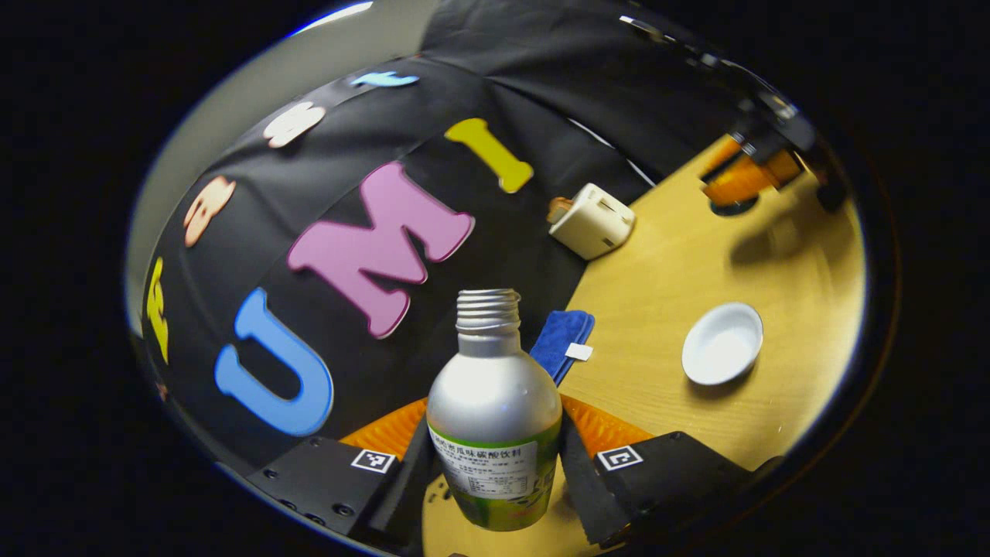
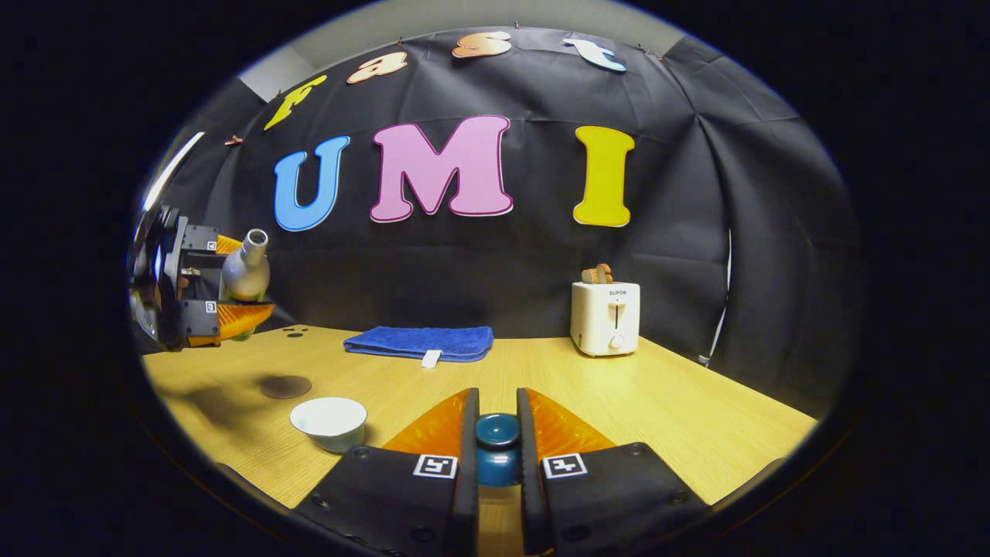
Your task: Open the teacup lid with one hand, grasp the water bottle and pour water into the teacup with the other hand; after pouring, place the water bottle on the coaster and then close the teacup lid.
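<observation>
My left gripper (image 1: pixel 495 437) is shut on a silver water bottle (image 1: pixel 495 402) with a green label and an open threaded neck, held tilted above the table. The right gripper view shows that bottle (image 2: pixel 246 272) in the left gripper (image 2: pixel 230 300) at the far left, up in the air. A white teacup (image 2: pixel 330 420) stands open on the wooden table, seen also as the teacup (image 1: pixel 723 343) in the left gripper view. A dark round coaster (image 2: pixel 285 386) lies behind the cup. My right gripper (image 2: pixel 497 404) is shut on the dark blue teacup lid (image 2: pixel 496 447), raised to the cup's right.
A folded blue towel (image 2: pixel 421 341) lies at the back of the table (image 2: pixel 681 418) against the black cloth wall. A white toaster (image 2: pixel 607 317) with bread in it stands at the back right. The right gripper (image 1: pixel 746 178) appears blurred beyond the cup.
</observation>
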`<state>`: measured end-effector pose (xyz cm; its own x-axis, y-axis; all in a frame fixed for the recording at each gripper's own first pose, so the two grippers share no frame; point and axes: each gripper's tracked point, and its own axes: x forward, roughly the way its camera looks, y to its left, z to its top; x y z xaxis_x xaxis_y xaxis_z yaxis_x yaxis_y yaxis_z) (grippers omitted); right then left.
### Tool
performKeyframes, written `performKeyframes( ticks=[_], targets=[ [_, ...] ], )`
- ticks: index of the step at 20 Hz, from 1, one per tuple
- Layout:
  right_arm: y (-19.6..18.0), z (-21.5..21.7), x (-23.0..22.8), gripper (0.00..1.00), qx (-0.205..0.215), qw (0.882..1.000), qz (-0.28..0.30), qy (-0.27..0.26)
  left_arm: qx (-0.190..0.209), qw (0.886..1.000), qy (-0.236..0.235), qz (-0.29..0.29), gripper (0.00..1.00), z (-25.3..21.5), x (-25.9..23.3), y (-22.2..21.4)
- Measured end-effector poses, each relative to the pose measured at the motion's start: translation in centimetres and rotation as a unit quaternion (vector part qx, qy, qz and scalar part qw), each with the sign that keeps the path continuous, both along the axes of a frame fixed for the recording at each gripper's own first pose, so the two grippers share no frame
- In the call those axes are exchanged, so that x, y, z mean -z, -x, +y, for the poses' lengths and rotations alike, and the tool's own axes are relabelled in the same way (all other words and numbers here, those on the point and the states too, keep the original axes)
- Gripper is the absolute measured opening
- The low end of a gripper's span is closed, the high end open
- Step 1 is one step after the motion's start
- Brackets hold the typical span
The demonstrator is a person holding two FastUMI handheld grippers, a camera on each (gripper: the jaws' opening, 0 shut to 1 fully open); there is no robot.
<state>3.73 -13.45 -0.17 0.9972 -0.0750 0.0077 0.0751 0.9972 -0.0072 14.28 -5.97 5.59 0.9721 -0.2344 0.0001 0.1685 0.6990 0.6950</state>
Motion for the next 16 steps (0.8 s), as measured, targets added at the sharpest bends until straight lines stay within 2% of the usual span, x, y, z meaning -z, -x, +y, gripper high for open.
performKeyframes(
  ticks=[3,6,8,12,16],
  targets=[
    [0.2,0.4,0.0,0.25,-0.003,1.000,0.001,0.000,-0.022,0.992,0.122,-0.003,0.79,2.7,-0.2,-0.7],
    [0.2,0.5,0.1,0.25,-0.005,1.000,0.002,0.000,-0.035,0.969,0.246,0.003,0.79,4.1,0.5,-2.1],
    [0.3,0.1,0.0,0.25,0.004,1.000,0.000,0.000,-0.038,0.953,0.302,0.007,0.79,4.5,1.1,-3.4],
    [0.4,0.0,0.0,0.25,0.012,1.000,0.000,0.000,-0.032,0.939,0.342,0.020,0.79,5.2,2.6,-4.8],
    [0.4,-0.1,0.0,0.25,0.015,1.000,0.000,0.000,-0.032,0.933,0.355,0.051,0.80,4.5,4.6,-5.9]
  ],
)
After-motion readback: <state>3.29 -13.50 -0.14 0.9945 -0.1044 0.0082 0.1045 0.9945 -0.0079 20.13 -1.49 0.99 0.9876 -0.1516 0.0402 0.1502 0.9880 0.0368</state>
